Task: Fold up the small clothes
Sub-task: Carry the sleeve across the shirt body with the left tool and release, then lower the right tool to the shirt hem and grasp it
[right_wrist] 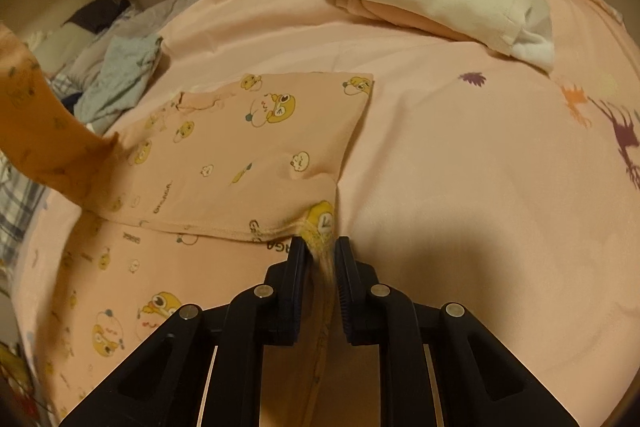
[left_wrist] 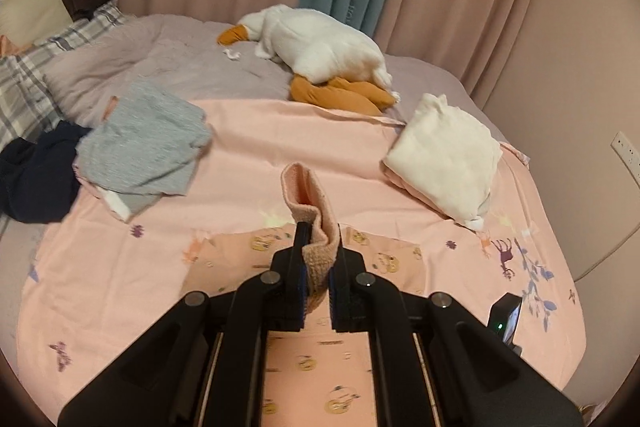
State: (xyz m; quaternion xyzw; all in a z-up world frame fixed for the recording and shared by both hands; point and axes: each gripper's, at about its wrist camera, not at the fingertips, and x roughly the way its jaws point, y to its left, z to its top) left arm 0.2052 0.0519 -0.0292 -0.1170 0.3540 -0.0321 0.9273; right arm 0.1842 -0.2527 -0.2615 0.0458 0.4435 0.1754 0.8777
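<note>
A small pink garment with yellow cartoon prints [right_wrist: 248, 151] lies partly folded on the pink bed sheet [right_wrist: 460, 187]; it also shows in the left wrist view [left_wrist: 372, 259]. My left gripper [left_wrist: 319, 235] is shut on the garment's ribbed pink cuff [left_wrist: 310, 199], which stands up above the fingers. The lifted sleeve shows at the left edge of the right wrist view [right_wrist: 36, 123]. My right gripper [right_wrist: 322, 247] is shut on the garment's hem corner, low on the sheet.
A folded white and pink pile [left_wrist: 444, 155] lies to the right. Loose grey [left_wrist: 144, 147] and navy [left_wrist: 36, 179] clothes lie to the left. A white plush goose [left_wrist: 320, 51] lies at the back by the curtains.
</note>
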